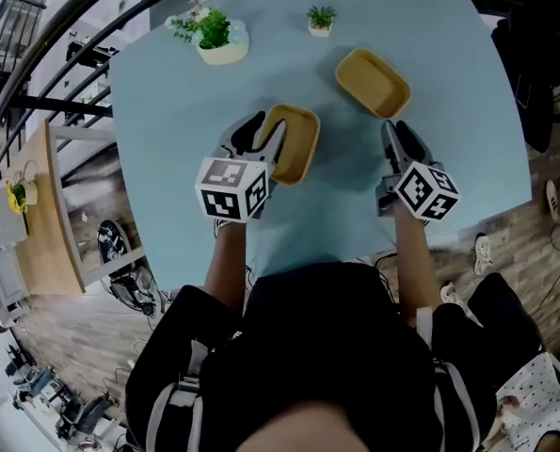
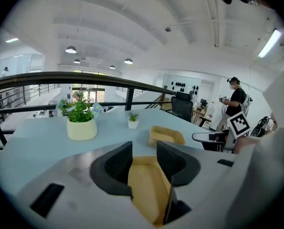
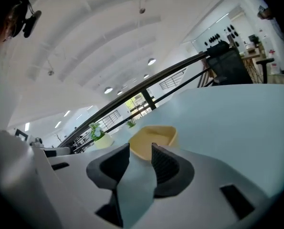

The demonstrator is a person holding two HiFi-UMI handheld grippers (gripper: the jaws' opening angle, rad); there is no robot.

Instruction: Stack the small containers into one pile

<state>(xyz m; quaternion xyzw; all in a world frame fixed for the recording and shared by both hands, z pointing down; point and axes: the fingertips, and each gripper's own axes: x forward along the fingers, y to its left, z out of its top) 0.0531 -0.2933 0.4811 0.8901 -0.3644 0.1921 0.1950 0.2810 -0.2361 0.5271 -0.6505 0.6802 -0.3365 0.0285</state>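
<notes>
Leftmost on the pale blue counter stands a flowerpot, with a small potted plant further right along the back edge. The left gripper has its fingers released, parted around the near end of a yellow container, whose tan surface fills the gap between them in the left gripper view. A second yellow container sits apart from the first, up and to the right. The right gripper hangs just short of it, fingers released with only bare counter between them, that container straight ahead in the right gripper view.
</notes>
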